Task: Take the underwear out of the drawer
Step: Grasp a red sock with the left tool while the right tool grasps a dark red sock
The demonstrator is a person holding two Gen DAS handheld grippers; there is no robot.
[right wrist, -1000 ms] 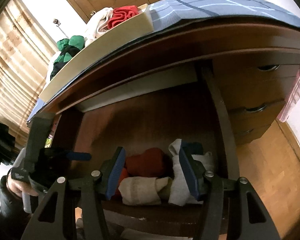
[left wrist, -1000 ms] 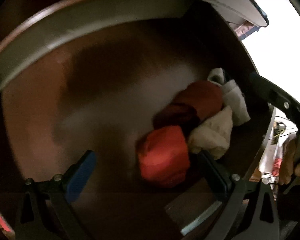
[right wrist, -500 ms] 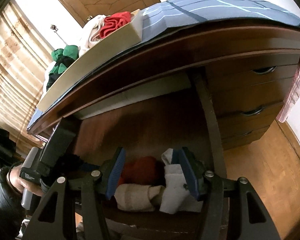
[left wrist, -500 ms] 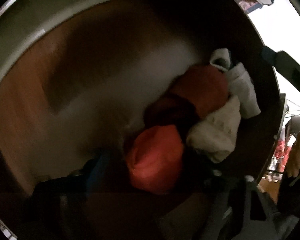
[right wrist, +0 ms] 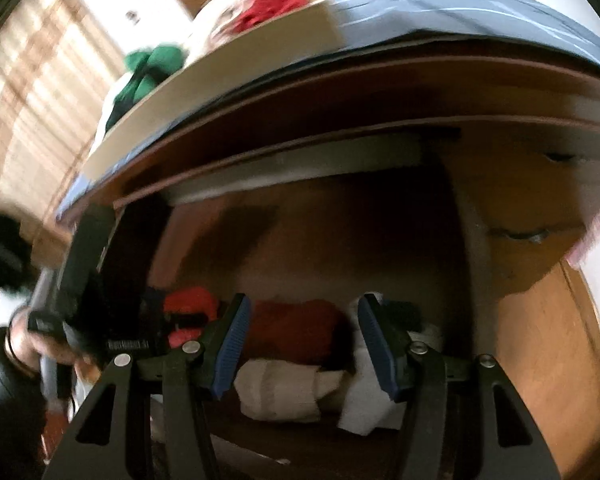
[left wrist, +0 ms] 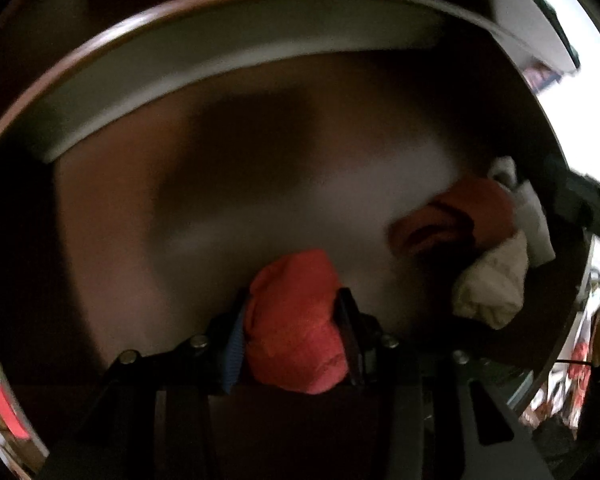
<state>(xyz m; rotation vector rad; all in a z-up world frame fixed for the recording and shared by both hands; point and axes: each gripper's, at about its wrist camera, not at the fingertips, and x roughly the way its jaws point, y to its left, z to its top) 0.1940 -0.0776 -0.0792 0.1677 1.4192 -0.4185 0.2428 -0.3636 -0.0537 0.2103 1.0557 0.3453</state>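
My left gripper is shut on a bright red rolled underwear inside the open wooden drawer. The same roll shows in the right wrist view, clamped in the left gripper. A dark red roll, a cream roll and a white-grey one lie at the drawer's right end. My right gripper is open and empty at the drawer's front, facing the dark red roll and the cream roll.
A cream tray on the blue-covered dresser top holds green, white and red clothes. More closed drawers are on the right. A wood floor lies lower right. The drawer's left half shows bare wood.
My left gripper has closed around the bright red roll, which now sits between its fingers, apart from the pile. The right gripper has moved closer to the drawer, still open.
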